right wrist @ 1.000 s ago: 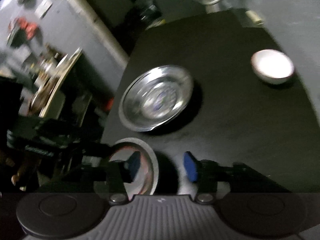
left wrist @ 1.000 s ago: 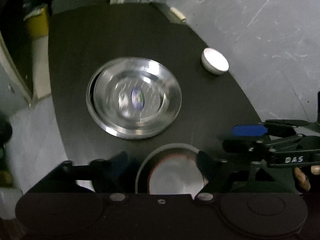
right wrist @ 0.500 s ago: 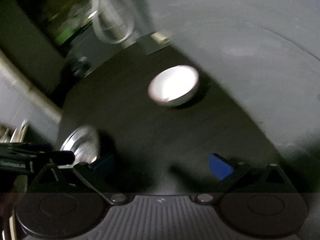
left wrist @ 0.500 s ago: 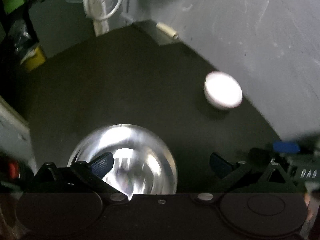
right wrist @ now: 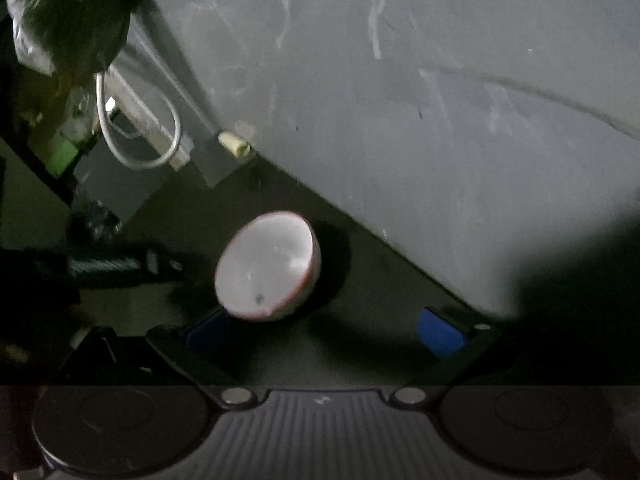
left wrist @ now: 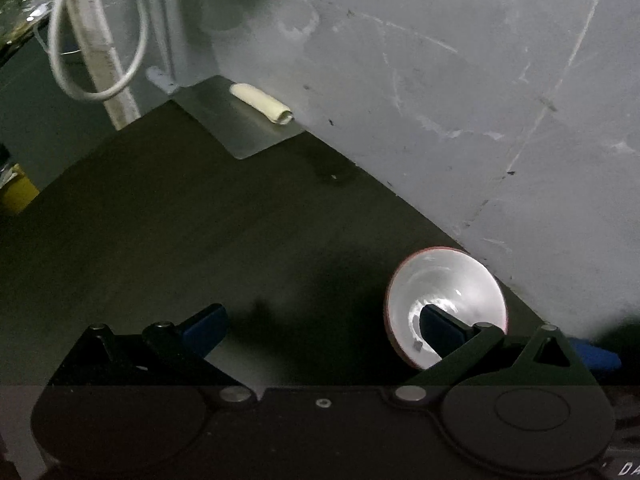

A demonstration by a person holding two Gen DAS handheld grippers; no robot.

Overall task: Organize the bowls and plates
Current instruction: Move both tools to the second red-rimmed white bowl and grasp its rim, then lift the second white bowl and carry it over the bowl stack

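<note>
Steel plates gone; dark table [left wrist: 168, 216], grey wall [left wrist: 460, 100]

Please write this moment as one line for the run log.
left gripper: open, empty | right gripper: open, empty | white bowl: on dark table, near wall | grasp: not yet

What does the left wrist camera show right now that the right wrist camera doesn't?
Only the left wrist view: a yellow container beyond the table's far left edge, and the left gripper, jaws wide with nothing between them.

Only the right wrist view: a crumpled plastic bag at top left, and the right gripper, open and empty.

Both: the white red-rimmed bowl on the dark table, the looped white cable and the cream roll.
</note>
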